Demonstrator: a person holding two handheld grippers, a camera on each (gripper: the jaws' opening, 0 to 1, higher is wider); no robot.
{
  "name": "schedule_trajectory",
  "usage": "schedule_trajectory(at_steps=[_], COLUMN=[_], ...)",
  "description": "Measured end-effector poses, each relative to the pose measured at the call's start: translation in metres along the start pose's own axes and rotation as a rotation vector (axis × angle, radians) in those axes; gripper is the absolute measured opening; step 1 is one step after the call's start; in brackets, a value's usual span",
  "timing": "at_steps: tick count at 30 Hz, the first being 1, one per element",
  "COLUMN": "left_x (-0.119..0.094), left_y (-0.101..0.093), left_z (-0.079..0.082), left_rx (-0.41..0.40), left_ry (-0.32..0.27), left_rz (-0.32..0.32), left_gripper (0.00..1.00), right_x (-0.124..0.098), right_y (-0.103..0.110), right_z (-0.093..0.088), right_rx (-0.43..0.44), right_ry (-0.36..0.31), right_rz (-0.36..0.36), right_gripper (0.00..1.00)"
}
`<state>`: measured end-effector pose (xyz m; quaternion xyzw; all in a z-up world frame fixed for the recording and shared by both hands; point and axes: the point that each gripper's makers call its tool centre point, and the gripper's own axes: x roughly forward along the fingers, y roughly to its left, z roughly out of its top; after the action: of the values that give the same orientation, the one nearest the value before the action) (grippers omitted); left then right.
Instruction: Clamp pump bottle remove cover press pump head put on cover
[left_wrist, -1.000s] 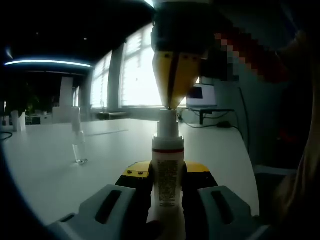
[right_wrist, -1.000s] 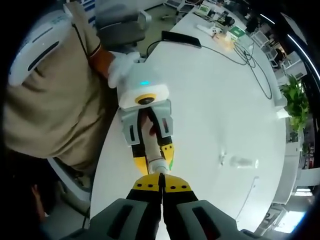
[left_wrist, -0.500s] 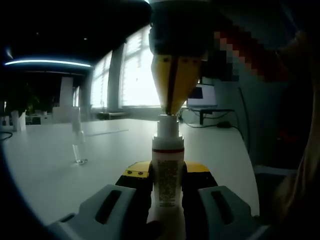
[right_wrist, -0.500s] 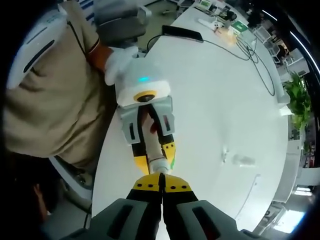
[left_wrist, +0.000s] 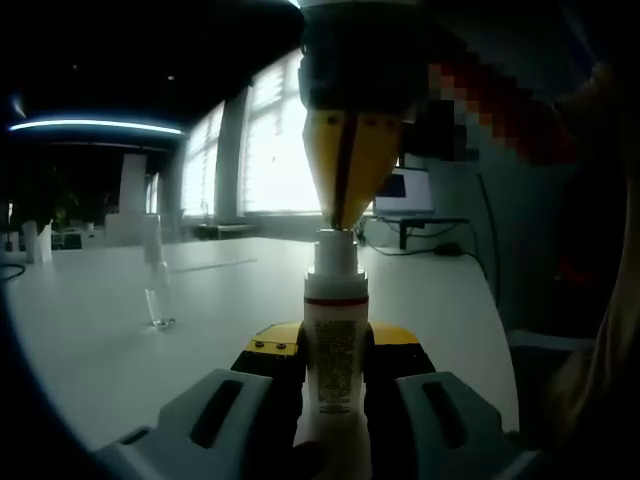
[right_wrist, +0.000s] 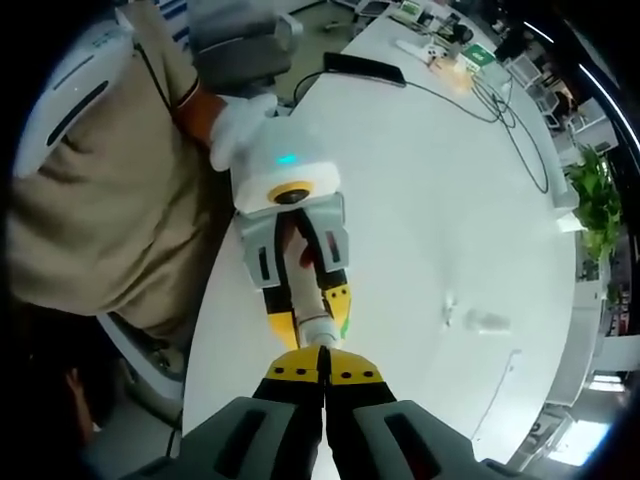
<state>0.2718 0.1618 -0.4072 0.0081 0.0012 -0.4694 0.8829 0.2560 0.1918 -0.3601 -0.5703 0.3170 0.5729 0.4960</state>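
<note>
My left gripper (left_wrist: 335, 345) is shut on a white pump bottle (left_wrist: 336, 365) with a red band, holding it upright over the white table (left_wrist: 100, 340). The right gripper (left_wrist: 340, 215) comes down from above, its yellow jaws closed together, tips touching the top of the pump head (left_wrist: 336, 255). From the right gripper view, my right gripper (right_wrist: 322, 355) points down at the pump head (right_wrist: 318, 335), and the left gripper (right_wrist: 310, 315) clamps the bottle (right_wrist: 298, 285) near the table's edge. The clear cover (left_wrist: 155, 285) rests on the table, off to the side (right_wrist: 482, 322).
A person in beige clothes (right_wrist: 100, 200) stands at the table edge, gloved hand (right_wrist: 240, 125) behind the left gripper. Cables (right_wrist: 500, 110), a dark flat device (right_wrist: 362, 75) and small items lie at the far end. A plant (right_wrist: 595, 200) and a chair (right_wrist: 240, 40) stand around the table (right_wrist: 430, 200).
The right gripper has sunk a little onto the pump head since a second ago. In the last half second nothing visibly moved.
</note>
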Motion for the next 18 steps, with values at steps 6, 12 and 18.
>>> schedule_trajectory(at_steps=[6,12,18], left_x=[0.0,0.0003,0.0005], left_y=[0.0,-0.0004,-0.0001], left_z=[0.0001,0.0002,0.0], left_rx=[0.002,0.0,-0.002], left_ry=[0.0,0.0,0.001], left_rz=[0.001,0.0,0.0], left_gripper=[0.13,0.13,0.13], right_x=[-0.0002,-0.0043,-0.0074], right_y=[-0.0006,0.0006,-0.0009], right_z=[-0.0002,0.0009,0.0005], right_rx=[0.005,-0.02,-0.019], right_ry=[-0.003,0.001,-0.012], right_rz=[-0.003,-0.021,-0.039], right_gripper=[0.0,0.0,0.0])
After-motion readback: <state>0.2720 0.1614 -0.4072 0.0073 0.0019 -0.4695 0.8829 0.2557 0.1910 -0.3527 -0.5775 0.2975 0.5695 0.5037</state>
